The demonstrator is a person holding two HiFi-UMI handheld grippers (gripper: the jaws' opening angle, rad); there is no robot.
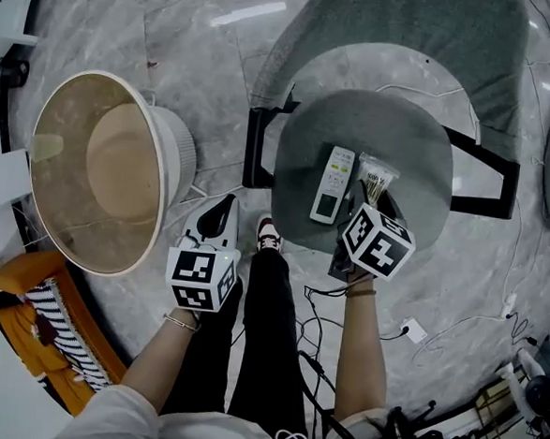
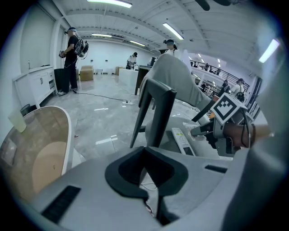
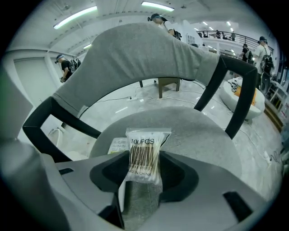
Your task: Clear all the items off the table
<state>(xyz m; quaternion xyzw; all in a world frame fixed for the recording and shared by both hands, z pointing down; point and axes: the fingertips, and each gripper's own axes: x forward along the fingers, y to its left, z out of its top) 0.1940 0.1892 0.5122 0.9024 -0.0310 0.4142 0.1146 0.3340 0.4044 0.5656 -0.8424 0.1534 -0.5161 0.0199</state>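
I see two things lying on the grey seat (image 1: 407, 148). A white remote (image 1: 333, 184) lies flat, face up, with its dark screen end toward me. Just beside it is a clear packet of cotton swabs (image 1: 375, 181), also flat, printed 100PCS above a barcode.

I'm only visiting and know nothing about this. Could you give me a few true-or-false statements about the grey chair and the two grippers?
A remote control lies on the grey chair seat. True.
The packet of cotton swabs sits between the open jaws of the right gripper. True.
The left gripper holds the remote control. False: it holds nothing and hangs off the seat's left side.
The large white bin stands on the seat. False: it stands on the floor, left of the chair.
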